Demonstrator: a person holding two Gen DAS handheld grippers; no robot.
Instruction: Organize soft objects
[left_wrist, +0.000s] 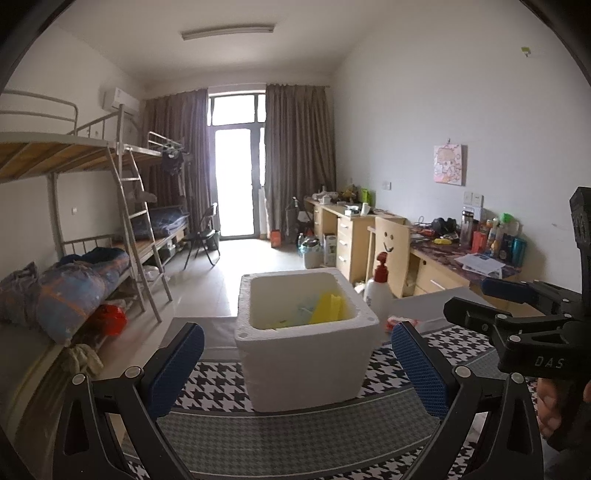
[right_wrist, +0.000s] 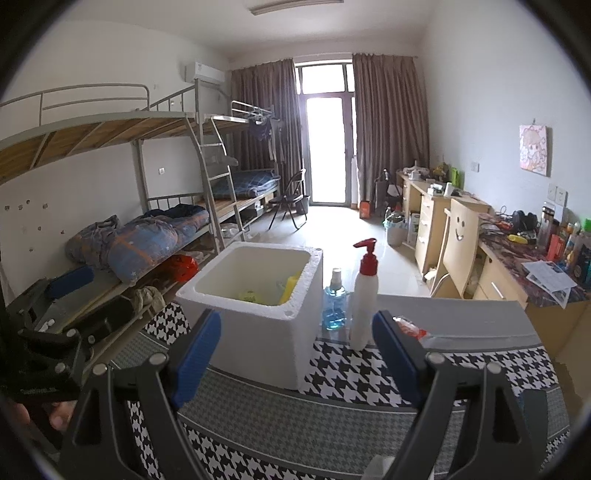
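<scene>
Blue-padded left tongs fill our near view, jaws spread wide with nothing between the pads. Right tongs likewise stand wide and empty; we hold both above the houndstooth cloth covering the tabletop. Directly ahead sits a white foam box, open-topped, resting on the cloth. Inside it we see yellow soft pieces leaning against the far wall, plus a pale item we cannot identify. Just right of the box: a white pump bottle with red top, upright, and a blue spray bottle beside it. A red-and-clear wrapper lies near the right pad. Bunk beds line the room's left side.
</scene>
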